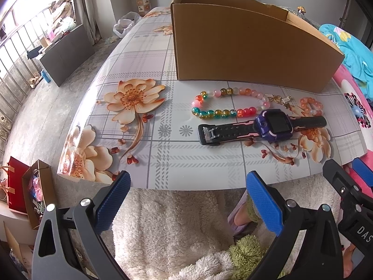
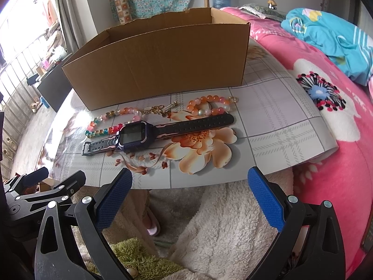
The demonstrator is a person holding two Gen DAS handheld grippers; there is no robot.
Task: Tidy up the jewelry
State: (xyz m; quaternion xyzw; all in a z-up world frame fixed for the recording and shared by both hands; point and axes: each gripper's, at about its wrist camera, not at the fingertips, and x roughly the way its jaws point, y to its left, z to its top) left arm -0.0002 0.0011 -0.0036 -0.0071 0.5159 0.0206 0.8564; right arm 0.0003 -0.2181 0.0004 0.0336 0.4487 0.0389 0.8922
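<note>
The only readable lettering is the white "DAS" printed on the black body of the right tool (image 1: 349, 182), seen at the lower right edge of the left wrist view; the word runs off the picture edge, so any further letters cannot be told. The cardboard box (image 1: 244, 46), the watch (image 1: 271, 126) face and the red bag (image 1: 16, 186) on the floor show no legible text.

Worktop (image 1: 167, 163): we see a floral, grid-patterned sheet covering it.
Cardboard box (image 1: 244, 51): standing open at the back.
Bead strand (image 1: 223, 102): just before the box (multicoloured, with a gold clasp).
Watch (image 1: 268, 126): flat, straps outstretched, just beside our beads.
</note>
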